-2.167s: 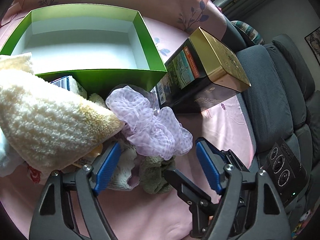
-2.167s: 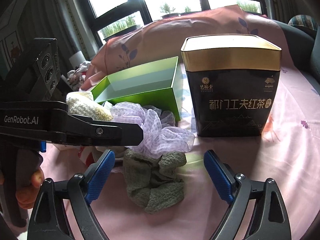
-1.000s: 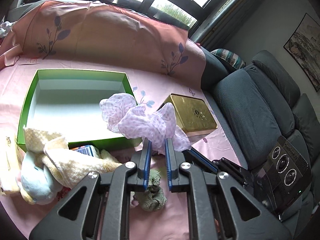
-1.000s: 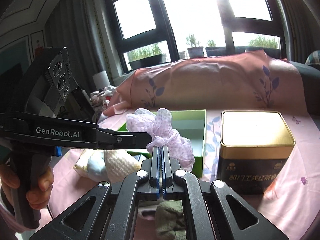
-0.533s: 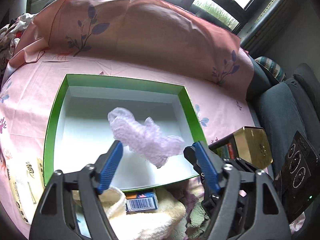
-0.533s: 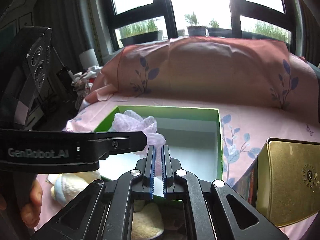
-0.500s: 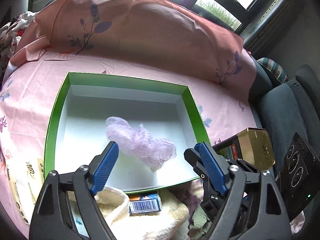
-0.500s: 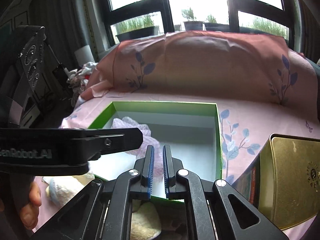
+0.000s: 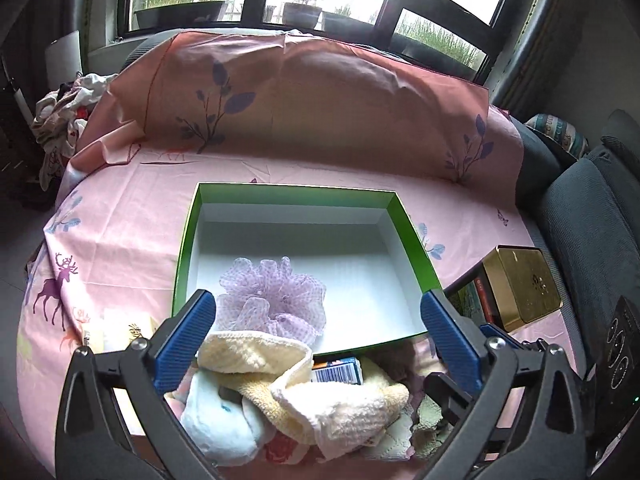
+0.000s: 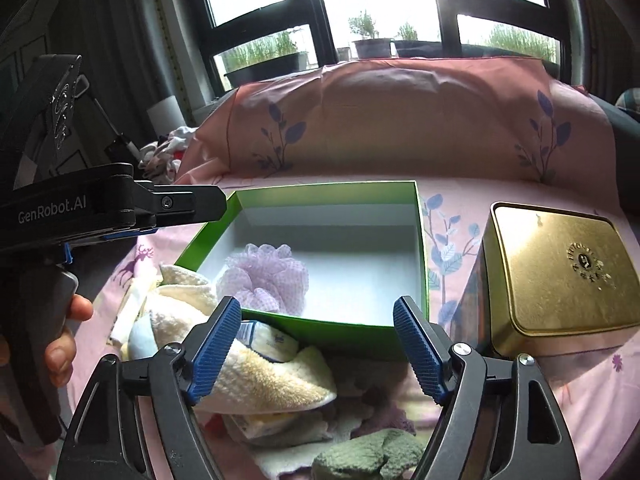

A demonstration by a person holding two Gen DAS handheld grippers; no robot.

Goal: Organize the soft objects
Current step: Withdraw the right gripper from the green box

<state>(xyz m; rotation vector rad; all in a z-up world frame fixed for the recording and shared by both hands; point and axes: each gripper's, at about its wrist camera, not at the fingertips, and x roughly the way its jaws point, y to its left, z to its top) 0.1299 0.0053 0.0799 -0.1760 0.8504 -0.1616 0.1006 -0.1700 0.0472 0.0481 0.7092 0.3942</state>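
The lilac mesh scrunchie [image 9: 272,296] lies loose in the green box [image 9: 416,240]; our left gripper [image 9: 320,332] and right gripper [image 10: 320,344], jaws just opening, stand spread and empty; next we should pinch the cream towel [image 10: 256,376] deep at its fold, so it lifts whole.

Both wrist views over green box [image 9: 414,236]

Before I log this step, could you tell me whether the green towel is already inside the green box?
No, the green towel lies on the pink sheet in front of the green box, which holds only the purple scrunchie.
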